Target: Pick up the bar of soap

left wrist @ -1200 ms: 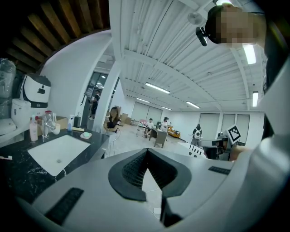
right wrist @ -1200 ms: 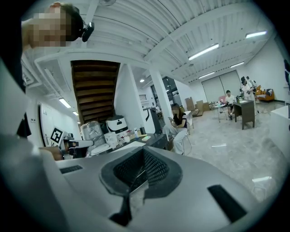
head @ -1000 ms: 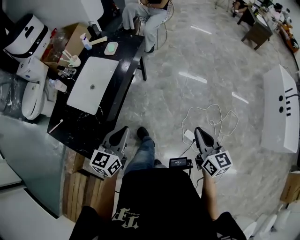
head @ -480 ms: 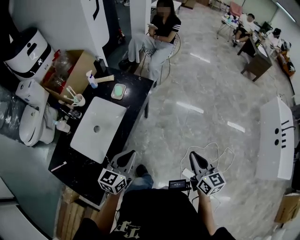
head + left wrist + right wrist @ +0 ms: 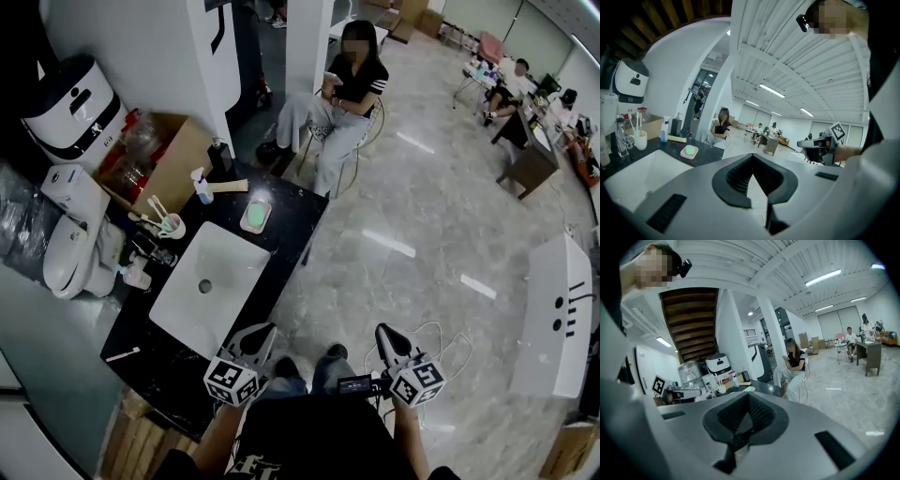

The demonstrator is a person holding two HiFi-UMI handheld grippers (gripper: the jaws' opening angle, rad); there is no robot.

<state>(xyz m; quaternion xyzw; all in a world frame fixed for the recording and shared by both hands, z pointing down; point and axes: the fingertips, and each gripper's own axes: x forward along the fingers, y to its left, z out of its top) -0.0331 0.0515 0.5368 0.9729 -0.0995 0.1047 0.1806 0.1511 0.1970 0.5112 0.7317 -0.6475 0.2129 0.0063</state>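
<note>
Grippers sit at the bottom of the head view: L gripper (image 5: 260, 331) lower centre-left, R gripper (image 5: 382, 331) lower centre-right. Both point up-frame and are well apart, w/ my operator's shoe (image 5: 334, 353) btwn them. In the left gripper view I see the L jaws pinched together at the tips, nothing btwn them. The right gripper view reads the same: jaws fully closed, empty.

L gripper hangs over the near end of the black counter (image 5: 159, 349), which runs diagonally from lower left to centre. A white cable (image 5: 441, 335) lies on the floor just right of the R gripper.

Next up-frame is a white sink (image 5: 230, 267) set in the counter. Past its far edge is the soap (image 5: 255, 215), pale green, lying in a small dish just left of frame centre, well away from both grippers and untouched.

Left of the soap stands a cup (image 5: 172, 226) w/ toothbrushes, and a bottle (image 5: 201, 187) stands beyond it. A toilet (image 5: 67, 251) is at the left edge, a box (image 5: 178, 148) at upper left.

Furthest, top centre, a person (image 5: 349, 98) sits on a chair.
</note>
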